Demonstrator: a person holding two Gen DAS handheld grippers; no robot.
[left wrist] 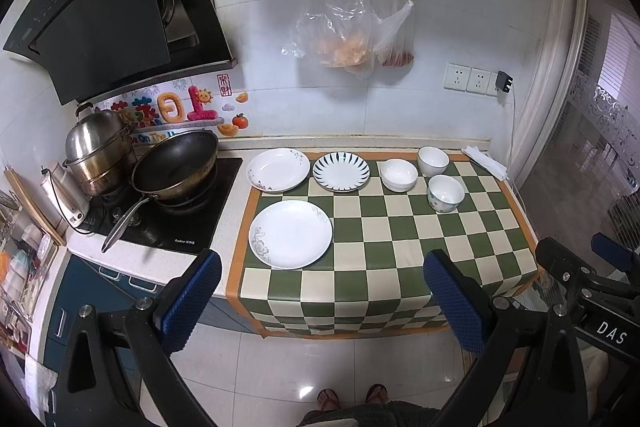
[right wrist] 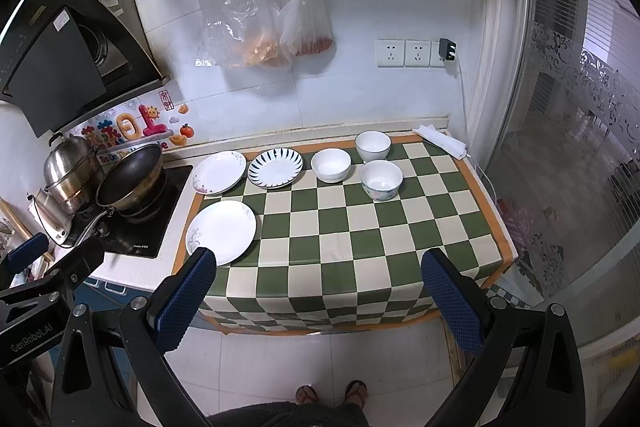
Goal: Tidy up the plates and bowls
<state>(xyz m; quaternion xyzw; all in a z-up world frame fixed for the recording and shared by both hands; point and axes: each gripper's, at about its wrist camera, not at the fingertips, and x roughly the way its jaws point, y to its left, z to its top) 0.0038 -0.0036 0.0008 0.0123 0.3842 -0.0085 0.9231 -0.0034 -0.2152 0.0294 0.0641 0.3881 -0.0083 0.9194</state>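
Three plates lie on the green checked mat (left wrist: 400, 247) (right wrist: 360, 239): a large white plate (left wrist: 291, 234) (right wrist: 221, 231) at front left, a white flowered plate (left wrist: 278, 169) (right wrist: 220, 172) behind it, and a blue-striped plate (left wrist: 341, 171) (right wrist: 275, 167). Three bowls stand to their right: a plain white bowl (left wrist: 399, 174) (right wrist: 331, 165), a blue-rimmed bowl (left wrist: 433, 161) (right wrist: 373, 145) and a flowered bowl (left wrist: 445, 193) (right wrist: 381, 180). My left gripper (left wrist: 322, 291) and right gripper (right wrist: 319, 291) are both open and empty, held back above the mat's front edge.
A stove (left wrist: 160, 215) with a black wok (left wrist: 175, 165) (right wrist: 130, 177) and a steel pot (left wrist: 98, 153) (right wrist: 70, 167) stands at the left. Plastic bags (left wrist: 344, 27) hang on the wall. A folded cloth (right wrist: 442, 141) lies at back right. A glass door (right wrist: 560, 147) is at the right.
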